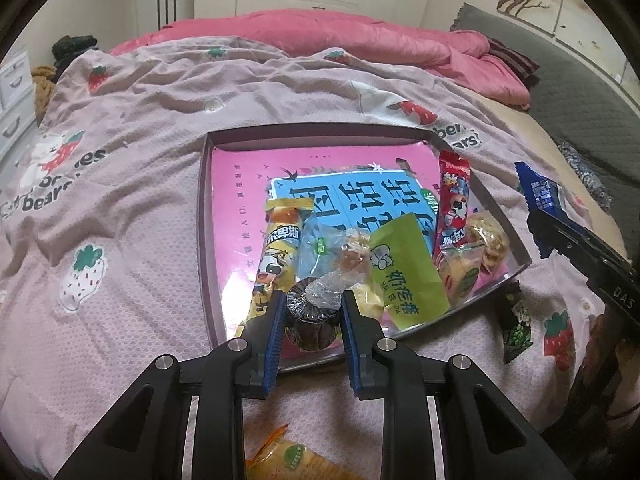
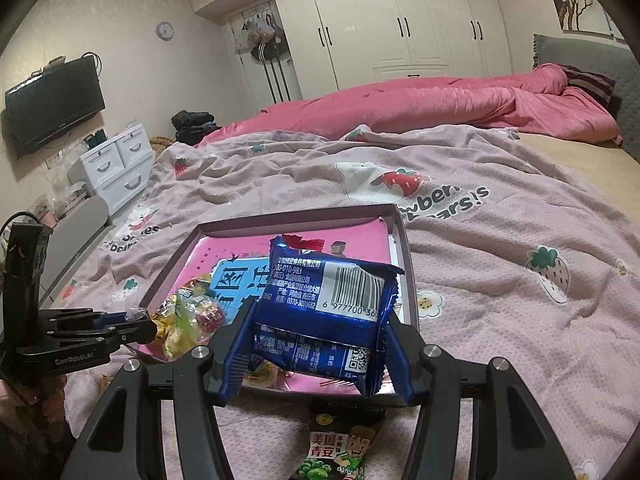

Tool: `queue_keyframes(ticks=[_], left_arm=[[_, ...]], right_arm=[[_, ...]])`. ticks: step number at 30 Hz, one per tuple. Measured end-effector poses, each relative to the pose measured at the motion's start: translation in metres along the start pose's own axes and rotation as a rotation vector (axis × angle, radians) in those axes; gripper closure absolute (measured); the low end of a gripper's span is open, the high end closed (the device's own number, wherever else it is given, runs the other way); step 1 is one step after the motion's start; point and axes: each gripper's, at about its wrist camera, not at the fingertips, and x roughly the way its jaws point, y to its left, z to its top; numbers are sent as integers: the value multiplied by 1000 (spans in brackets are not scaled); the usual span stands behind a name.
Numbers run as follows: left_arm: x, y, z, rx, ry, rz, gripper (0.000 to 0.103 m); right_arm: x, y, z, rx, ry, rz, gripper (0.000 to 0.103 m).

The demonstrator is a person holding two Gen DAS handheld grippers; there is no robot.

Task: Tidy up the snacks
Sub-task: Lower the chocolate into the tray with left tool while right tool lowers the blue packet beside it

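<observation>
On the left, our left gripper (image 1: 313, 307) grips a dark cupcake in clear wrap (image 1: 310, 320), fingers narrowed on it, over the near edge of the box (image 1: 204, 216), likely to join the snacks piled there. To the right, our right gripper (image 2: 318, 354) clamps a blue packet (image 2: 324, 304) above the box. The green pea packet (image 2: 336, 452) waits on the blanket (image 2: 500, 280).

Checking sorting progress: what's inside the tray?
Tray: a pink-and-blue printed sheet lines it, with wrapped snacks piled at its near right. The sheet's lower part is covered by them.
</observation>
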Motion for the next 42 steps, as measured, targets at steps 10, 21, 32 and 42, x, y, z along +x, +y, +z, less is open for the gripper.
queue_keyframes(ticks=[10,21,32,42], left_arm=[[10,-1,1,6,18,3,76],[16,0,3,0,25,4,75],[17,1,2,-1,28,2,75],[18,0,2,-1,29,3,75]], right_arm=[[21,-2,-3,-7,50,-17,45],[37,6,-10,-48,94,-16,45],[46,7,-11,-51,110,2,45],[47,5,-11,-55,105,-12,44]])
